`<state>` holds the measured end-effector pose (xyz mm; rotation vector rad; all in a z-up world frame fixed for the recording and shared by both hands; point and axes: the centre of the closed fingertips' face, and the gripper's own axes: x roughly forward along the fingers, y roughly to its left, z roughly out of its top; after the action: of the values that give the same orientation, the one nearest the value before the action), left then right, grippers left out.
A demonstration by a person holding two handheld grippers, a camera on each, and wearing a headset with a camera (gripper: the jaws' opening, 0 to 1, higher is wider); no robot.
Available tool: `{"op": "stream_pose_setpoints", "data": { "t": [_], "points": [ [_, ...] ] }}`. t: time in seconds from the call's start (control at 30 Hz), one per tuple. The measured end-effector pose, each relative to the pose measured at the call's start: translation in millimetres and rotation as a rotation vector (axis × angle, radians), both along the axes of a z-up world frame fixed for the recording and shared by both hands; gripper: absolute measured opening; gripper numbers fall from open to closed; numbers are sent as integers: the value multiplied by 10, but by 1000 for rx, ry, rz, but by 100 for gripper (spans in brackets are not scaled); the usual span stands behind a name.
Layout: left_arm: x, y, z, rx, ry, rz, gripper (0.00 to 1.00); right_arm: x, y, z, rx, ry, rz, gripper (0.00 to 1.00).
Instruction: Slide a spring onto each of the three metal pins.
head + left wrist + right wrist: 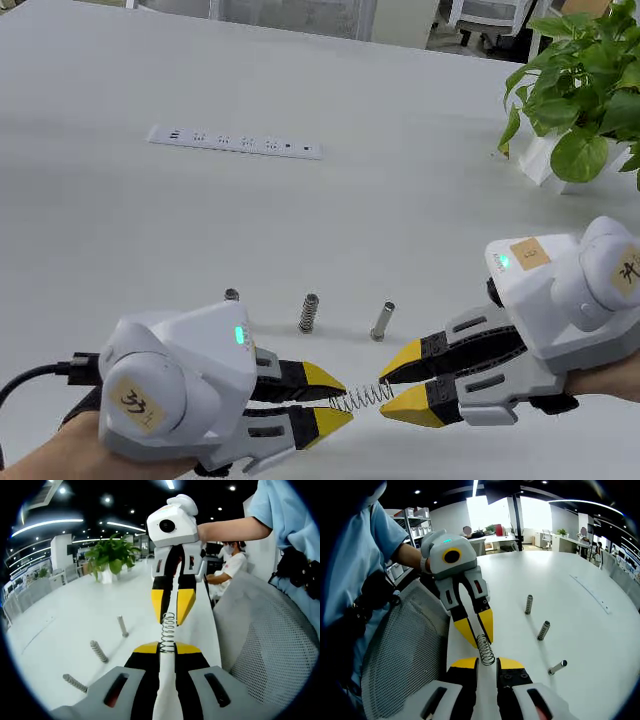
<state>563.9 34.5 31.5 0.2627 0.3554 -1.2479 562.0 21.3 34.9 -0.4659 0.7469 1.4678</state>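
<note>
Head view: spring (pixel 362 396) is held in the air over the surface (pixel 120 220), one end clenched in the left hand-held gripper (pixel 344 401). The bare pin (pixel 382 320) stands just beyond.

Left gripper view: the far end is straddled by the right hand-held gripper (pixel 170 611); a pinch cannot be told.

Right gripper view: two sprung pins (pixel 543 630) are noted.

Spring is judged light, soft and easily bent. It is best gripped near one end, with the bore left free.

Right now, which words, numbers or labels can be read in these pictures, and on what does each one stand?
"33" plus a blurred mark: back sticker on the left gripper.
"3": top sticker on the right gripper.
Unreadable handwriting: side sticker on the right gripper.
Too small to read: markings on the power strip.
</note>
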Motion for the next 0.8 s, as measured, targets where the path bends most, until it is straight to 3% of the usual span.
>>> {"op": "stream_pose_setpoints", "data": {
  "t": [0.23, 0.8],
  "points": [
    [4, 1, -11, 3, 5, -3, 6, -2, 10, 9, -8, -2, 12, 7],
    [43, -58, -37, 7, 23, 14, 6, -21, 143, 185, -59, -136, 94, 7]
  ]
}}
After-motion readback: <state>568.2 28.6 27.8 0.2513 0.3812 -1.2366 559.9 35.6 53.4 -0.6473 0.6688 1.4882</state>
